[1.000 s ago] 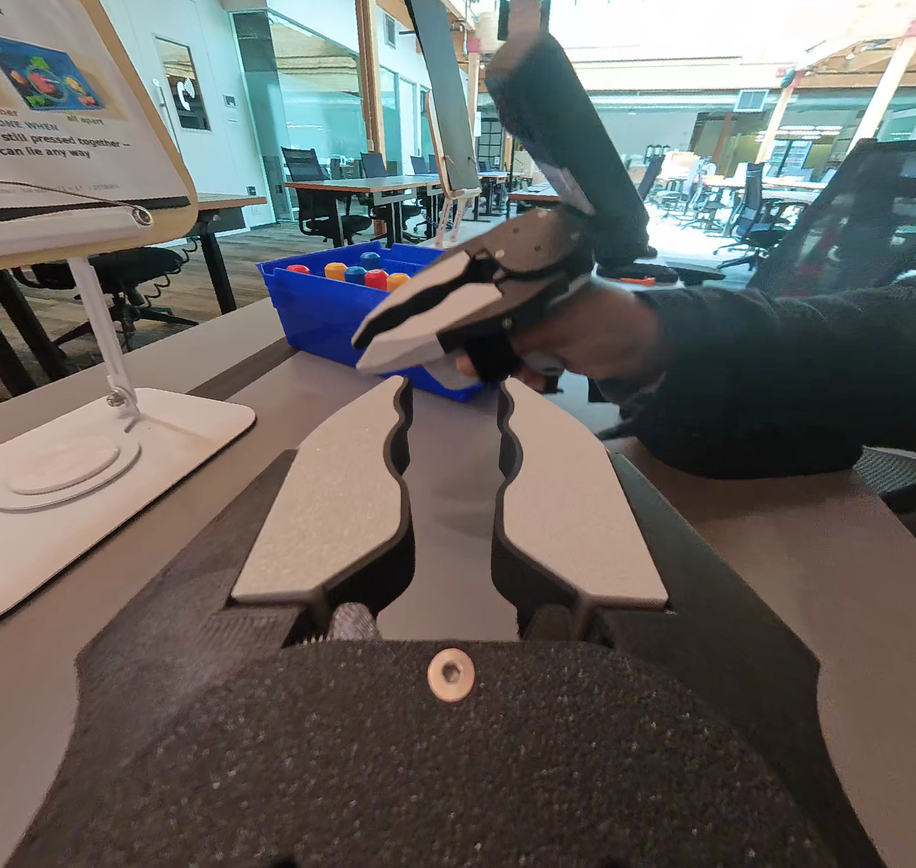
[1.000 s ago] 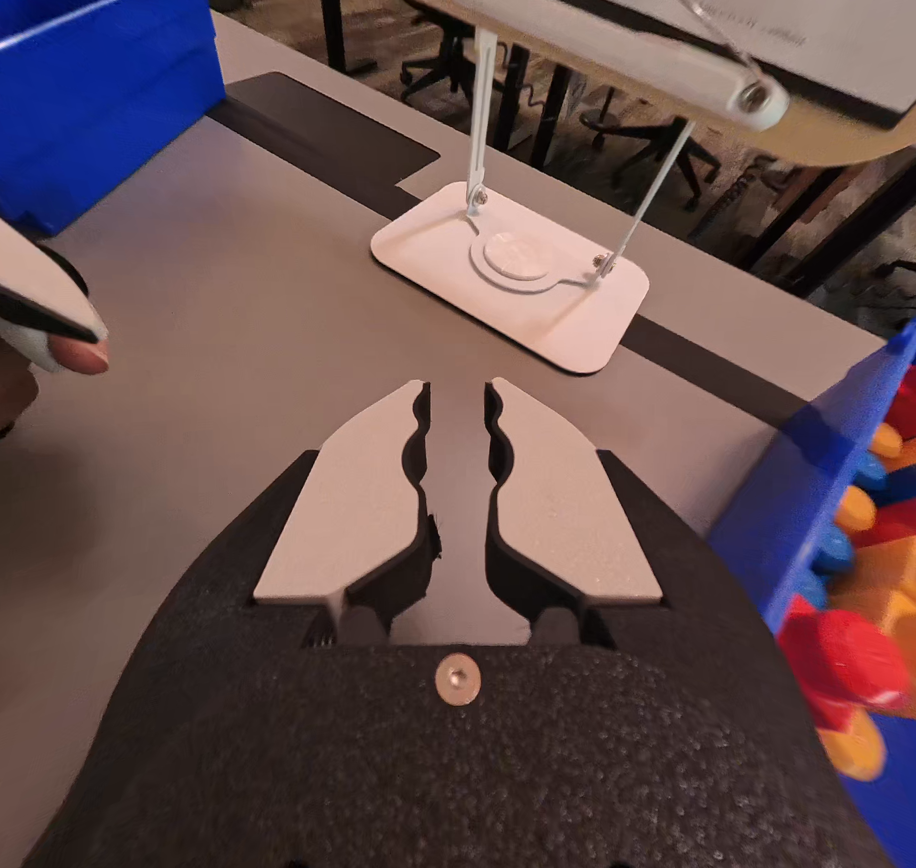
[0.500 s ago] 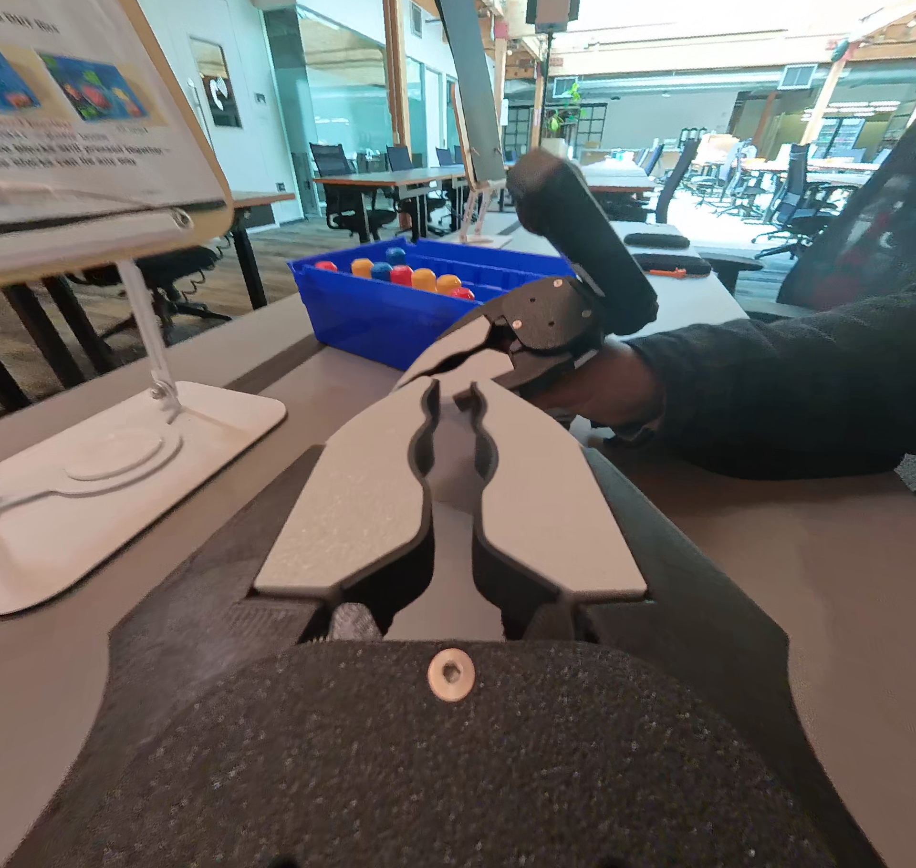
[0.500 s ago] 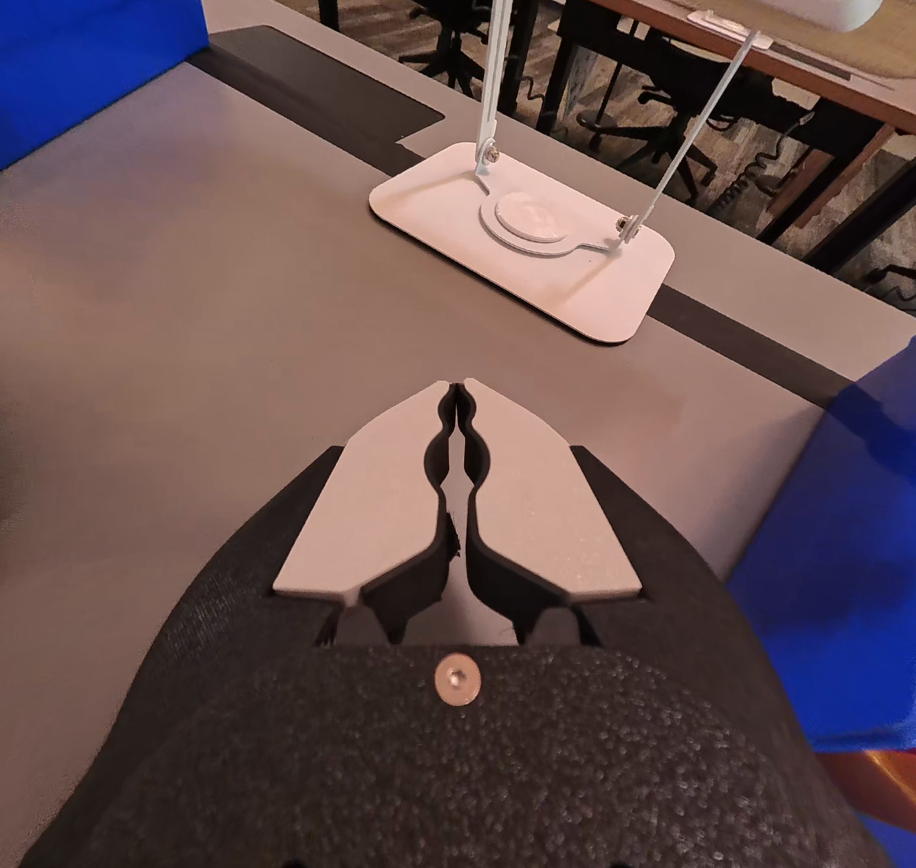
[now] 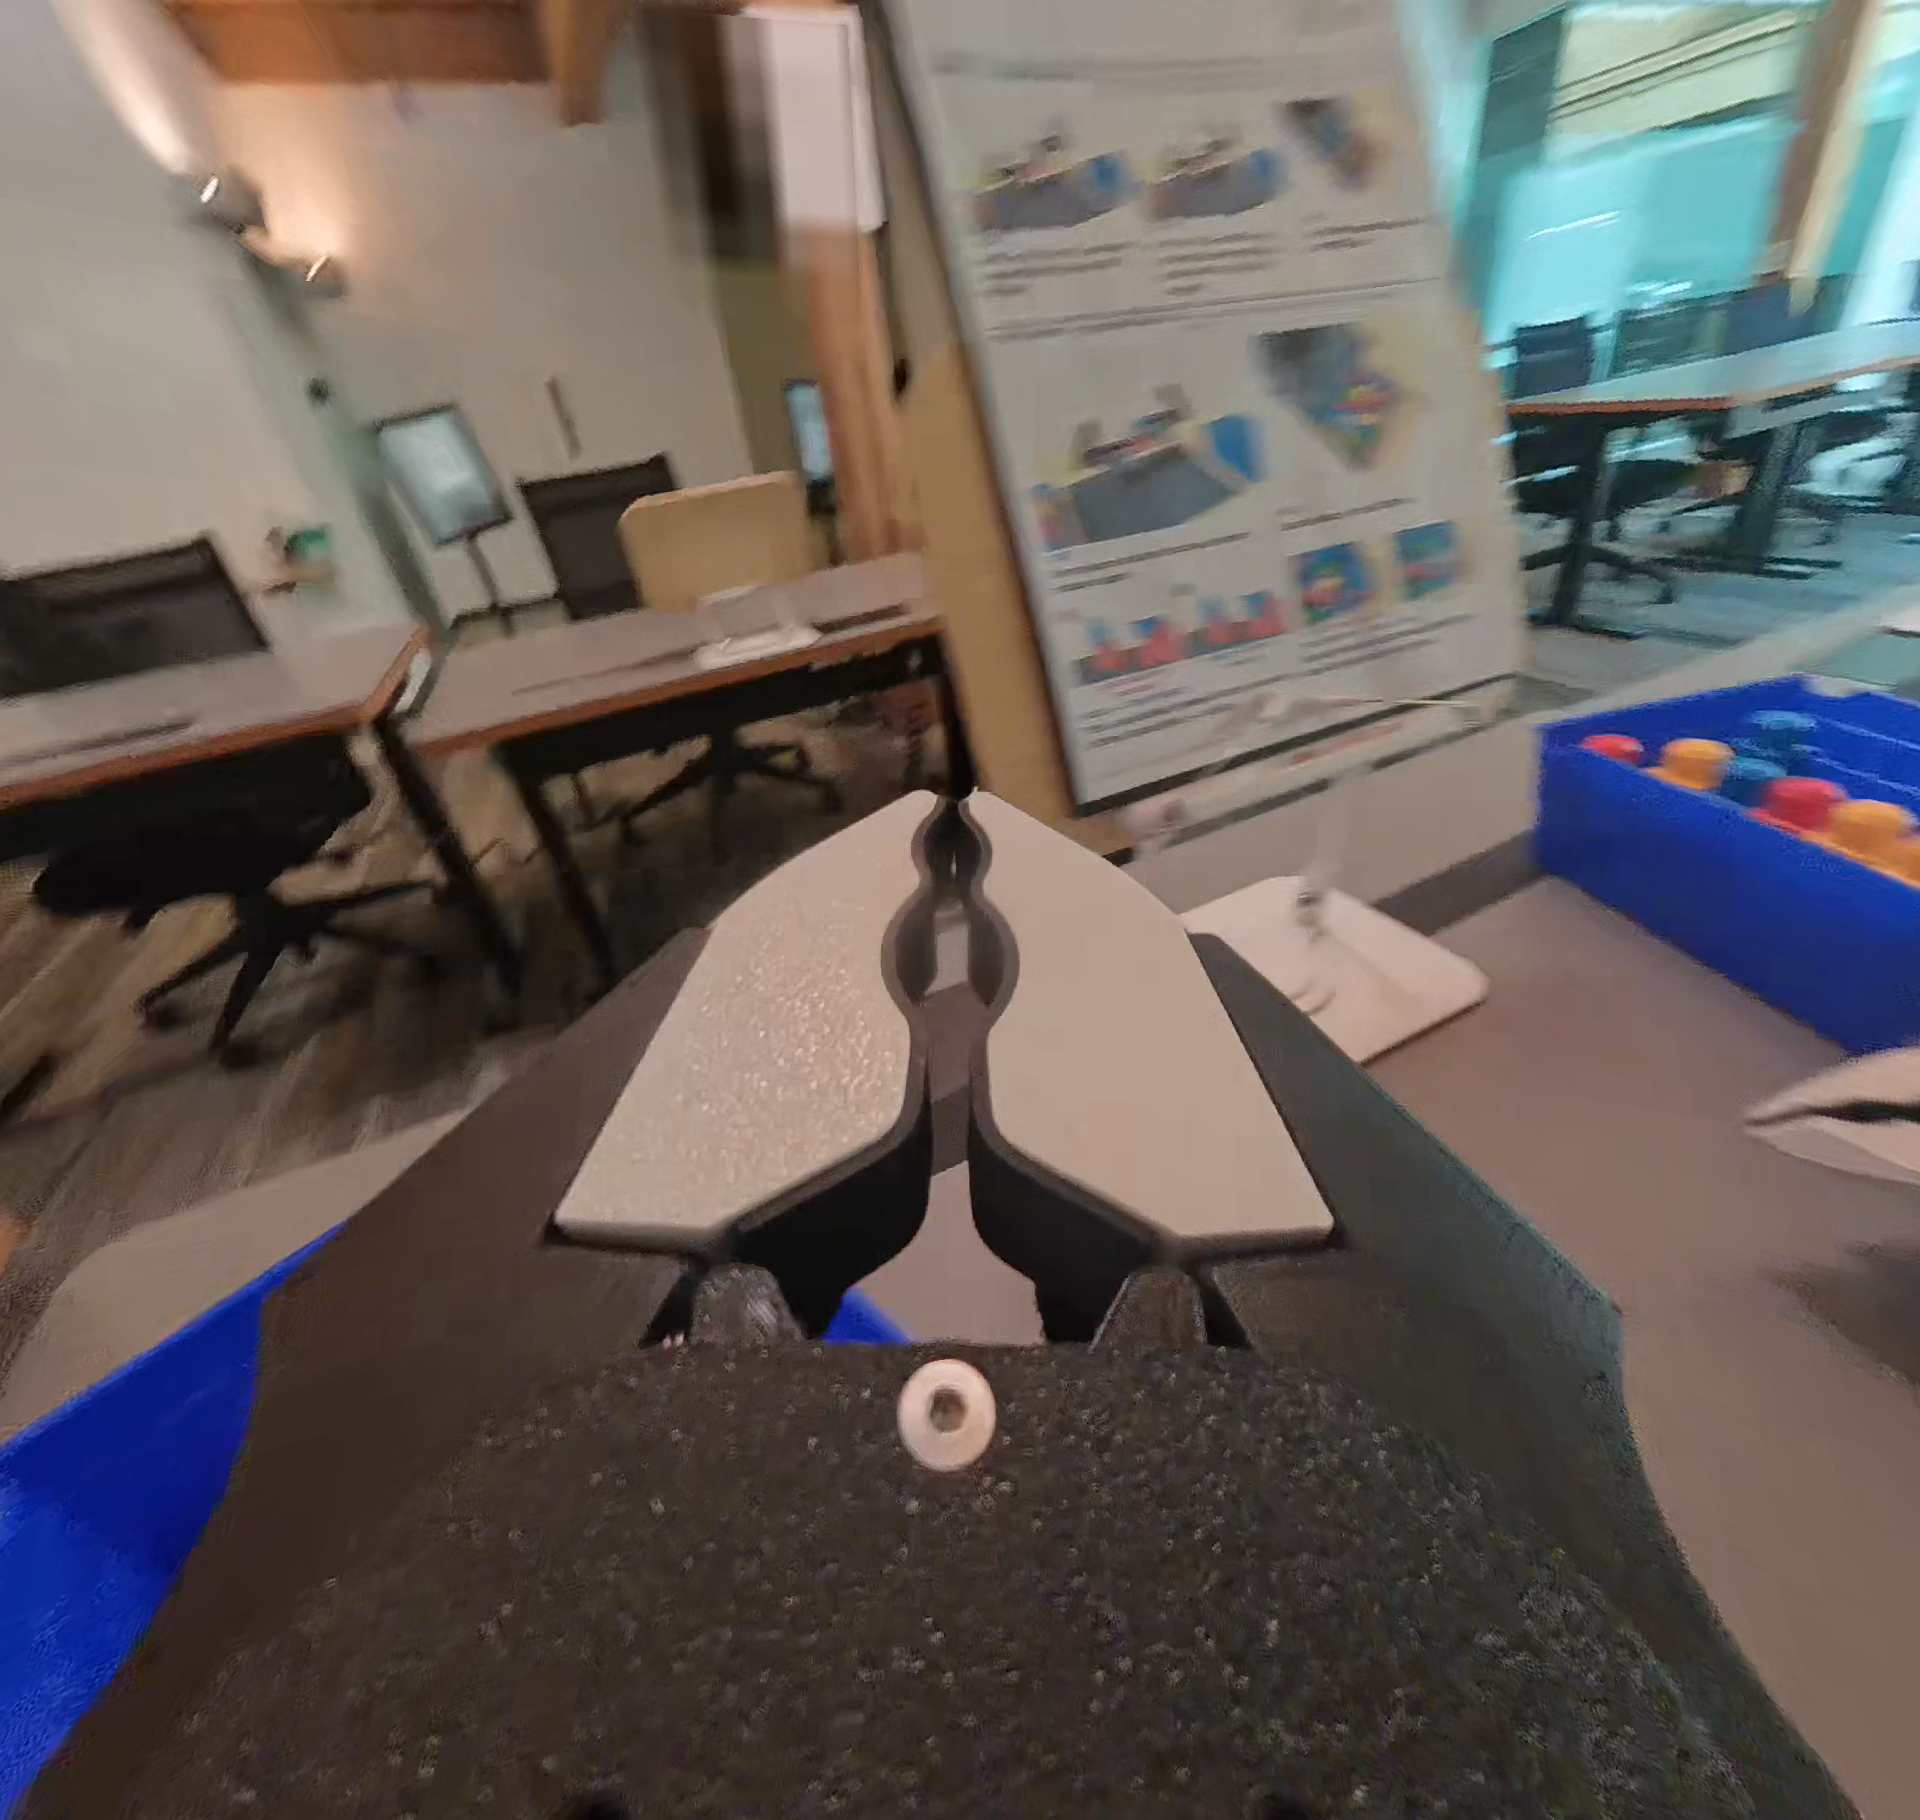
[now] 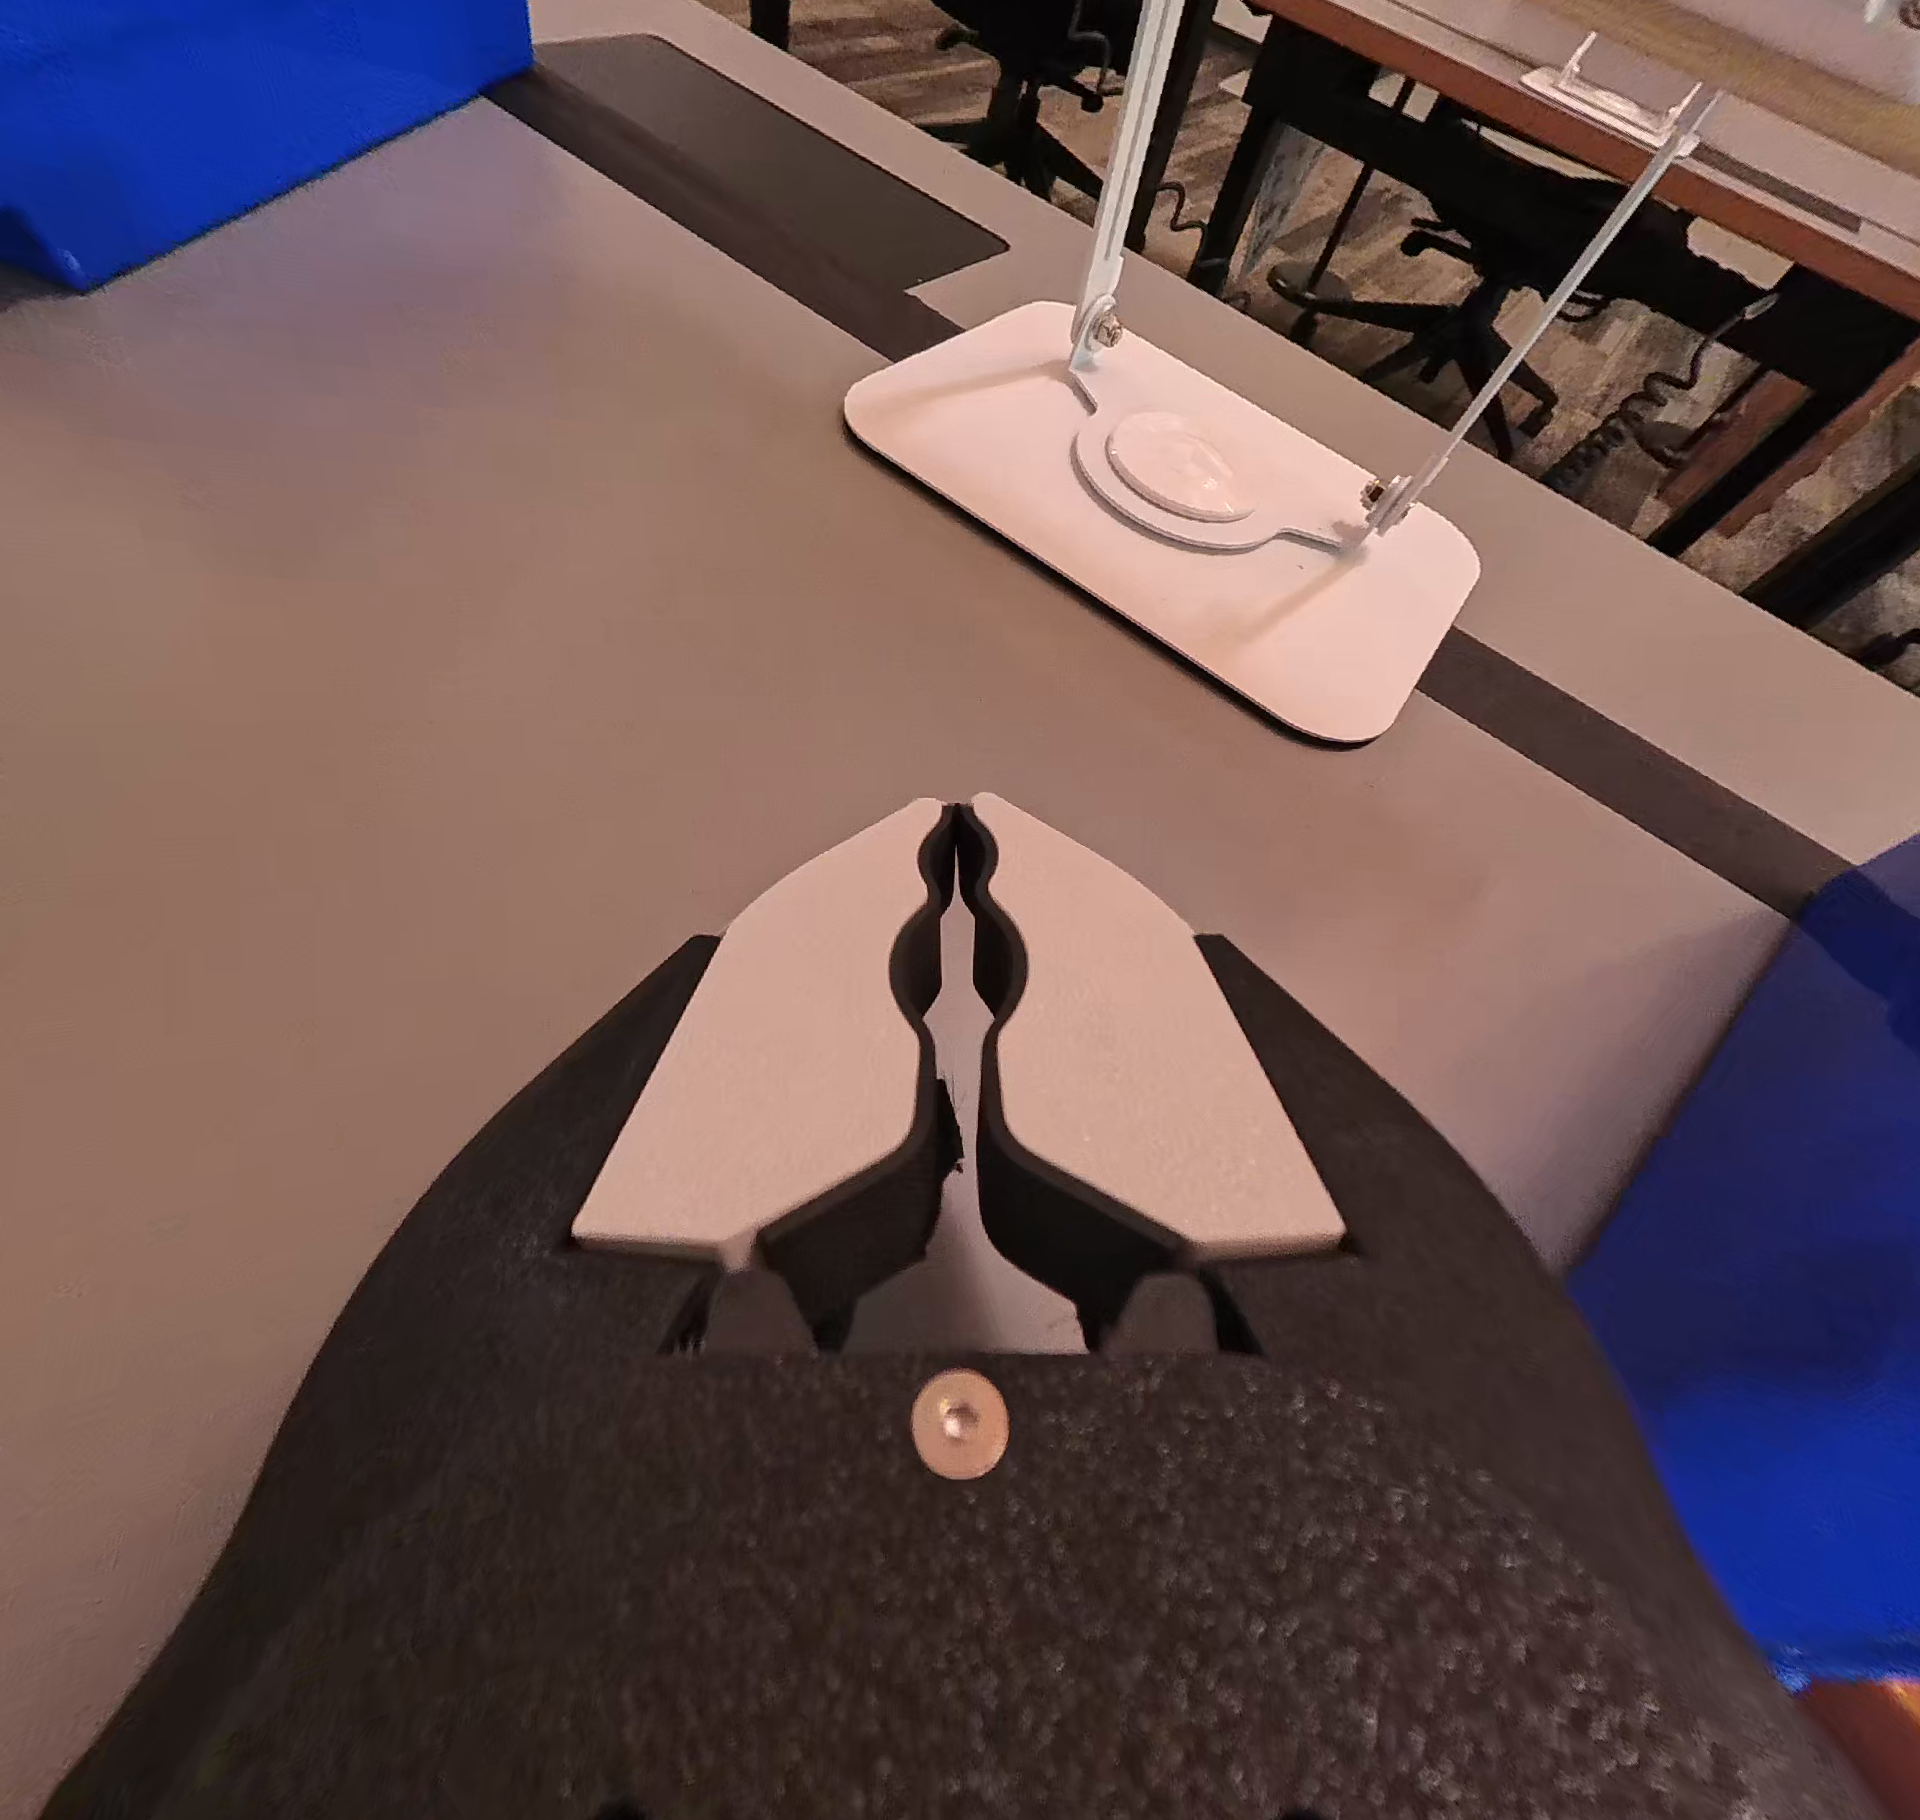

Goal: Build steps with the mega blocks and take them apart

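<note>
My left hand-held gripper (image 5: 958, 814) has its grey fingertips pressed together on nothing, raised above the grey surface (image 5: 1621, 1126). My right hand-held gripper (image 6: 961, 814) is likewise closed and empty, over the same surface. The red, orange and blue round-studded mega blocks (image 5: 1797, 799) sit studs-up in an open blue plastic bin (image 5: 1704, 897) at my left view's right edge; I cannot tell their long axes. A white flat-based document stand (image 6: 1174, 513) sits ahead of the right gripper.
</note>
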Demonstrator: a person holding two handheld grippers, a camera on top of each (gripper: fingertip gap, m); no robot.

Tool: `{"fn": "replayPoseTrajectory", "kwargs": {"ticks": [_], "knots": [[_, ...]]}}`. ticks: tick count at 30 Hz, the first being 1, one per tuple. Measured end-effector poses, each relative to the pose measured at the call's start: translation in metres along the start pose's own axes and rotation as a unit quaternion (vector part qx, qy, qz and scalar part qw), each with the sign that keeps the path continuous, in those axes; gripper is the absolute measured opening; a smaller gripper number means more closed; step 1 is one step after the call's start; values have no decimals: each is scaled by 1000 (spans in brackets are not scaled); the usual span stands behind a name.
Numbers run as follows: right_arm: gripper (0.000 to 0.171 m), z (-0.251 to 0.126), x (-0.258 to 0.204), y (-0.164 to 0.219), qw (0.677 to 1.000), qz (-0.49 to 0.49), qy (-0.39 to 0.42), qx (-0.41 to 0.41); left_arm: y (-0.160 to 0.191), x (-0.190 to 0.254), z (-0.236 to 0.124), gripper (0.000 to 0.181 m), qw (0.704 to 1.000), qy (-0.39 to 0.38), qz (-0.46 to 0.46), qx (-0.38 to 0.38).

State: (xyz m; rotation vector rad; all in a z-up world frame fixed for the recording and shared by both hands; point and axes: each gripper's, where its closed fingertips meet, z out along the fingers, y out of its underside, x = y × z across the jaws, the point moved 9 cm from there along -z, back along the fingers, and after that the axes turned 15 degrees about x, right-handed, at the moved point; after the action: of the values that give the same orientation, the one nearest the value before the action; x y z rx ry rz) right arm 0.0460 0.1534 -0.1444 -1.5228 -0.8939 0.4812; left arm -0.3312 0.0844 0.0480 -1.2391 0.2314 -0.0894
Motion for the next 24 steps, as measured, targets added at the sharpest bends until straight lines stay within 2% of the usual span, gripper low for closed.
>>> {"fn": "replayPoseTrajectory", "kwargs": {"ticks": [4,8,16,24], "knots": [[0,2,-2,3,1000,8,-11,-6,26,-71,11,6,992,-59,22,-109],[0,3,-2,5,1000,7,-19,-9,79,-107,19,24,952,-69,148,-257],[0,4,0,9,999,12,-32,-18,180,-126,22,40,857,-1,244,-455],[0,6,0,10,998,21,-48,-21,226,-129,26,44,794,48,305,-524]]}}
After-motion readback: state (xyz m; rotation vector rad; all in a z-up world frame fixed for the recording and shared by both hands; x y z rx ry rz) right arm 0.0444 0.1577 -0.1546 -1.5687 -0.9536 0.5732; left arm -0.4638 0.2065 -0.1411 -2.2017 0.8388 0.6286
